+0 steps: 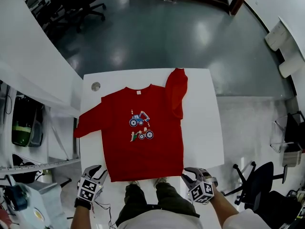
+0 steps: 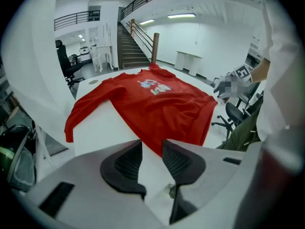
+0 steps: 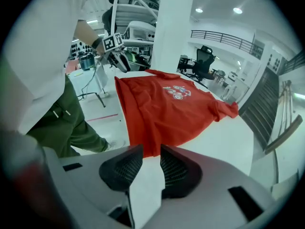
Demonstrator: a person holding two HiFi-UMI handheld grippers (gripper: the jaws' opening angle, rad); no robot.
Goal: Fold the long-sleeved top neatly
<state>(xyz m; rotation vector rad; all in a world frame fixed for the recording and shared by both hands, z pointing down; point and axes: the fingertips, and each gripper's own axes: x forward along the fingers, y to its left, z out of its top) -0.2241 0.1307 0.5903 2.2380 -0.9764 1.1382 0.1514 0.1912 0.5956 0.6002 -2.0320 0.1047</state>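
The red long-sleeved top (image 1: 143, 137) lies flat, print side up, on the white table (image 1: 202, 128). One sleeve trails off the table's left edge; the other is bent back toward the collar at the far right. My left gripper (image 1: 97, 171) hovers just off the hem's near left corner, open, with only bare tabletop between its pads. My right gripper (image 1: 190, 173) is off the near right corner, also open and empty. In the left gripper view the top (image 2: 157, 104) spreads beyond the left gripper (image 2: 152, 151). In the right gripper view the hem (image 3: 152, 147) lies just past the right gripper (image 3: 151, 159).
A round cable hole (image 1: 96, 86) sits in the table's far left corner. The person's legs in green trousers (image 1: 147, 199) stand at the near edge. Office chairs (image 1: 83, 4) (image 1: 257, 180) stand on the floor, with shelving (image 1: 24, 128) at the left.
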